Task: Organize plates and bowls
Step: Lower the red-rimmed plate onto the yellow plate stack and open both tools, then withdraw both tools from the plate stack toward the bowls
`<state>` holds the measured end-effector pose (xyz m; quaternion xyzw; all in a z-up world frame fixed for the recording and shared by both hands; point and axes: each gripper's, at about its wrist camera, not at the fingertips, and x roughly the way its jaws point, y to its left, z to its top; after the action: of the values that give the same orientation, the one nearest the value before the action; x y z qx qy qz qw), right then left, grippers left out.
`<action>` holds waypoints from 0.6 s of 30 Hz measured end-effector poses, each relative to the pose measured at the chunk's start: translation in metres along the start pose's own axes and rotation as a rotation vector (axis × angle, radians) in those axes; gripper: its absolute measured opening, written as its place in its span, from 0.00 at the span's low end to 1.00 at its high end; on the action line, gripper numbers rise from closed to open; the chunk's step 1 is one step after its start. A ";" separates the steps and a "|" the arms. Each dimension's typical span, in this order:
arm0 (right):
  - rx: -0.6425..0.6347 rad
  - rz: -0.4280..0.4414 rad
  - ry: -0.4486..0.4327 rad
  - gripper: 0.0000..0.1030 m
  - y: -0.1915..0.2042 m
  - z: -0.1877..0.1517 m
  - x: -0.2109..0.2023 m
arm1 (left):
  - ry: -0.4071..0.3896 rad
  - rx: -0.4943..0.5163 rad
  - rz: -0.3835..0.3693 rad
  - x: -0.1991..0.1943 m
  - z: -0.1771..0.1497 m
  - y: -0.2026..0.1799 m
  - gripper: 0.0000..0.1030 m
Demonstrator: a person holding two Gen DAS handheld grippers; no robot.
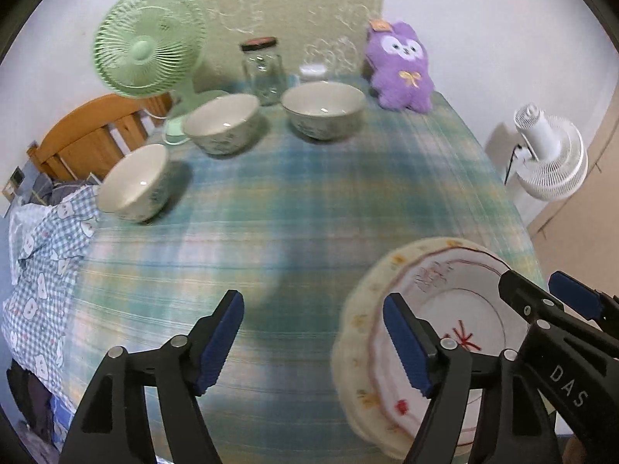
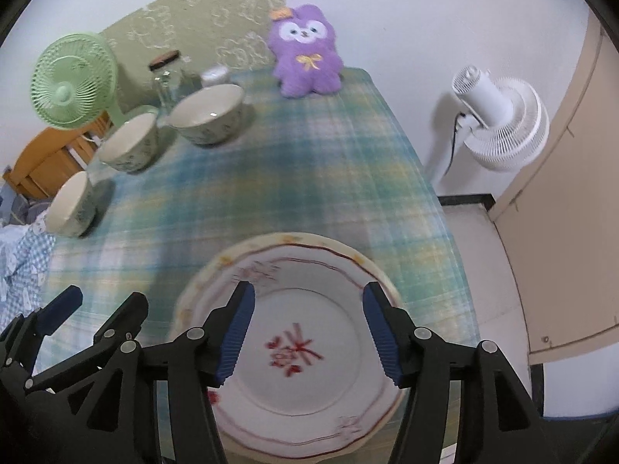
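A white plate (image 2: 305, 382) with a red flower pattern lies on a cream scalloped plate (image 2: 216, 266) at the near right of the plaid-covered table (image 1: 290, 212). My right gripper (image 2: 308, 294) hangs over this stack, jaws open, with nothing pressed between the blue pads. My left gripper (image 1: 311, 309) is open over bare cloth just left of the plates (image 1: 456, 309); its right finger overlaps the plate rim in the left wrist view. Three cream bowls (image 1: 135, 181), (image 1: 222, 123), (image 1: 323, 108) stand apart along the left and back. Each gripper also shows in the other's view: right (image 1: 541, 290), left (image 2: 104, 301).
A green desk fan (image 1: 149, 42), a glass jar (image 1: 263, 69) and a purple plush toy (image 1: 400, 69) stand along the back of the table. A white floor fan (image 1: 549, 154) stands right of the table. A wooden frame (image 1: 89, 135) and checked cloth (image 1: 42, 270) are at the left.
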<state>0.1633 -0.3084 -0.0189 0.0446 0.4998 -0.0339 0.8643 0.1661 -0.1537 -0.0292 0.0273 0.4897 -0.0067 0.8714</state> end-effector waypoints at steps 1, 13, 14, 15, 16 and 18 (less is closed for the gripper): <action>-0.001 -0.002 -0.006 0.64 0.007 0.001 -0.003 | 0.000 -0.005 -0.002 -0.002 0.001 0.007 0.76; 0.007 -0.009 -0.095 0.73 0.113 0.013 -0.027 | -0.046 -0.001 0.021 -0.015 0.023 0.108 0.78; 0.005 -0.002 -0.105 0.73 0.121 0.013 -0.027 | -0.052 0.009 0.024 -0.014 0.025 0.115 0.80; -0.001 0.009 -0.114 0.73 0.131 0.014 -0.027 | -0.059 0.022 0.022 -0.013 0.027 0.124 0.80; -0.011 0.013 -0.123 0.73 0.142 0.015 -0.026 | -0.062 0.030 0.017 -0.012 0.028 0.130 0.80; -0.031 0.013 -0.135 0.73 0.160 0.017 -0.024 | -0.068 0.044 0.014 -0.009 0.032 0.142 0.80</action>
<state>0.1825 -0.1507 0.0177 0.0322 0.4403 -0.0236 0.8970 0.1945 -0.0142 0.0009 0.0495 0.4595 -0.0124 0.8867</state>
